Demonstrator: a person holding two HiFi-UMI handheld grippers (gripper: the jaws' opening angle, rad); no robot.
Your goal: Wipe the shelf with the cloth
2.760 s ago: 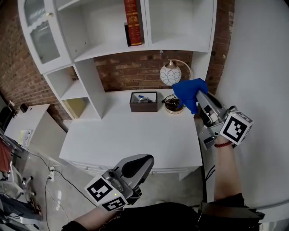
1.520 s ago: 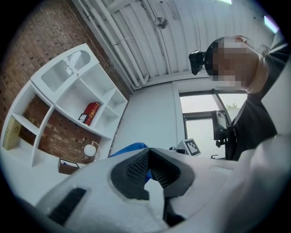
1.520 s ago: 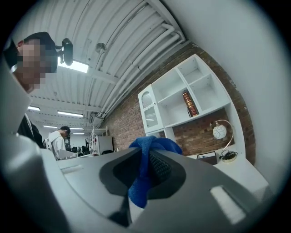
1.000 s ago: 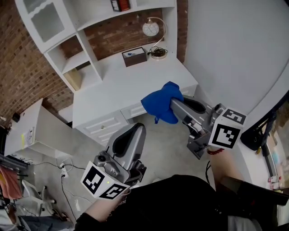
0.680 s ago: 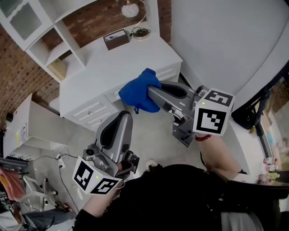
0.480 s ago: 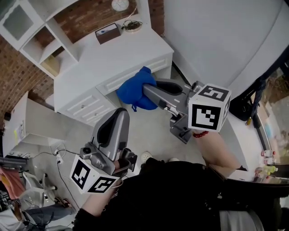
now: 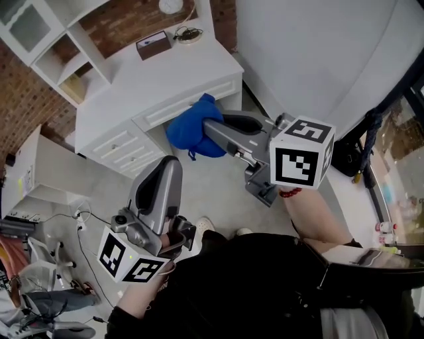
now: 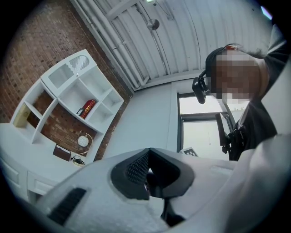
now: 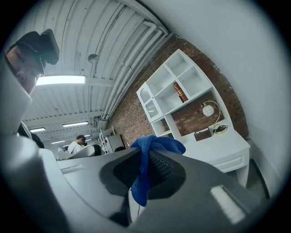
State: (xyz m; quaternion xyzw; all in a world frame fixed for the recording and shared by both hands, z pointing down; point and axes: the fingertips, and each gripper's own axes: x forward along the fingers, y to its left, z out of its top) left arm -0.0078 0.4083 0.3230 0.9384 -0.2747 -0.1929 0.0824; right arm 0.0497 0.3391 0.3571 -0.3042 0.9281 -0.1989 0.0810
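My right gripper (image 7: 211,126) is shut on a blue cloth (image 7: 190,128), which bunches out past its tips above the floor in front of the white desk (image 7: 146,86). In the right gripper view the cloth (image 9: 150,159) is pinched between the jaws, with the white shelf unit (image 9: 175,95) far off beyond it. The left gripper (image 7: 165,173) hangs lower left, shut with nothing in it; its jaws (image 8: 148,175) meet in the left gripper view. The shelf unit (image 7: 50,49) stands at the head view's top left.
On the desk sit a brown box (image 7: 153,45), a round lamp (image 7: 170,6) and a small dish (image 7: 189,34). A lower white table (image 7: 33,172) stands at the left, with cables (image 7: 83,225) on the grey floor. A white wall (image 7: 318,59) runs along the right.
The view has drawn back from the desk and shelves, which now sit far at the top left. Both grippers have come away over the floor; the right one still holds the cloth.
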